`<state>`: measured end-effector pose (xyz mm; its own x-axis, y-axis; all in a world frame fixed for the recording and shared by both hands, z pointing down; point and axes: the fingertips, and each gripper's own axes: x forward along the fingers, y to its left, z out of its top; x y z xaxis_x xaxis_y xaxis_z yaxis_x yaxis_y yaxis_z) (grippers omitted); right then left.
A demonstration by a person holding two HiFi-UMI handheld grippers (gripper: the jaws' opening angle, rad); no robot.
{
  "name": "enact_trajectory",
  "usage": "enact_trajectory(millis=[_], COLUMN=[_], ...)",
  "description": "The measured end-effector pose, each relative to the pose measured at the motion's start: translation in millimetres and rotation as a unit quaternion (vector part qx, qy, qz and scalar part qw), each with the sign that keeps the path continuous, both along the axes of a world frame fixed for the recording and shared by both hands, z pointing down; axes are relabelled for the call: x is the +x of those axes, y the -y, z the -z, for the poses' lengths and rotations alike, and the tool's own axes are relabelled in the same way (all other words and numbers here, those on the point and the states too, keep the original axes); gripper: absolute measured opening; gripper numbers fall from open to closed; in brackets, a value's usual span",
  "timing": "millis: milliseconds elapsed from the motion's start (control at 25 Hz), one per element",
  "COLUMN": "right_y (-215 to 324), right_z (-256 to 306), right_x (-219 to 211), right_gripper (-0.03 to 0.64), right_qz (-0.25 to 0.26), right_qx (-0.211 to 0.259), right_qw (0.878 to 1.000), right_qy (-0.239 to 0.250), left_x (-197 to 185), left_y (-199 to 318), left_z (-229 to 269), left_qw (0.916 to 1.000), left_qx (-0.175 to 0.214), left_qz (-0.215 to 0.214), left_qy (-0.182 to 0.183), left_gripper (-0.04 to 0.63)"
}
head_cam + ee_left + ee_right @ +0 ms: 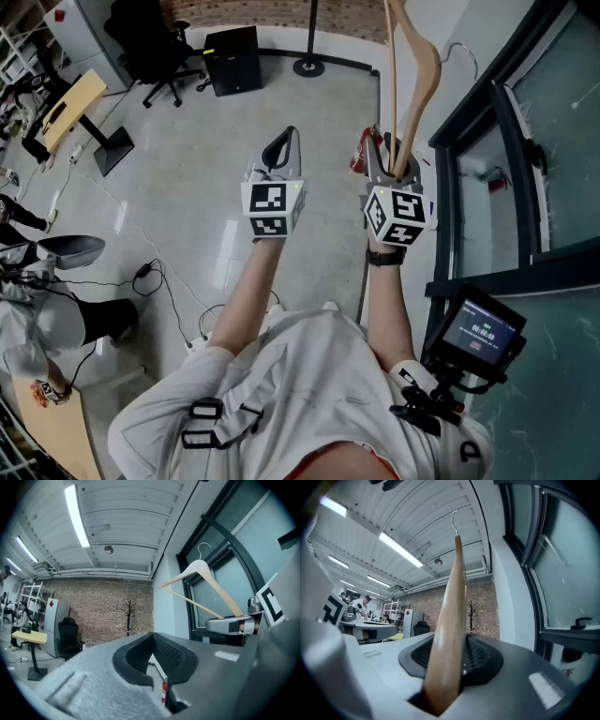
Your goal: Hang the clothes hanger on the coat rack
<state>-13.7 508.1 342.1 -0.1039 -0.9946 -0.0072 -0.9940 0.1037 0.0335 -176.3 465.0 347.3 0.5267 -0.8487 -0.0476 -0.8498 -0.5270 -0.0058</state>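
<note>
A light wooden clothes hanger (413,73) with a metal hook (466,50) stands upright in my right gripper (395,157), whose jaws are shut on its lower end. In the right gripper view the hanger (449,620) rises edge-on from between the pads, hook (454,518) on top. The left gripper view shows the hanger (206,581) side-on at the right. My left gripper (284,145) is level beside it, fingertips together and nothing between them (152,654). A dark coat rack (128,616) stands far ahead against the brick wall (472,614); its round base (307,67) is on the floor.
A glass wall with dark frames (506,141) runs close along the right. A red fire extinguisher (359,156) stands at the wall's foot. Farther left are a black box (232,58), an office chair (155,47), a desk (70,108) and floor cables (159,281).
</note>
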Motion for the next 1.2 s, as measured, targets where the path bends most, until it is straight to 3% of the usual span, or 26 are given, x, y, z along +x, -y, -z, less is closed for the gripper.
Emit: enact_trajectory(millis=[400, 560, 880, 1000, 1200], right_y=[5, 8, 43, 67, 112], right_z=[-12, -16, -20, -22, -27], right_x=[-59, -61, -15, 15, 65], right_gripper=[0.14, 0.14, 0.14, 0.14, 0.141], right_qz=[-0.009, -0.016, -0.015, -0.017, -0.011], right_qx=[-0.004, -0.01, -0.006, -0.011, -0.013], right_qw=[1.0, 1.0, 0.999, 0.999, 0.998], right_qy=[0.018, 0.021, 0.045, 0.033, 0.063], left_x=[-44, -42, 19, 47, 99], left_y=[2, 6, 42, 69, 109], left_z=[-9, -15, -24, -17, -7], left_qw=[0.9985, 0.9968, 0.9879, 0.9879, 0.9902], left_qx=[-0.011, -0.029, -0.071, -0.064, -0.05], left_qz=[-0.041, -0.056, -0.116, -0.12, -0.115], left_qy=[-0.033, -0.049, -0.075, -0.075, -0.061], left_gripper=[-0.002, -0.001, 0.003, 0.005, 0.006])
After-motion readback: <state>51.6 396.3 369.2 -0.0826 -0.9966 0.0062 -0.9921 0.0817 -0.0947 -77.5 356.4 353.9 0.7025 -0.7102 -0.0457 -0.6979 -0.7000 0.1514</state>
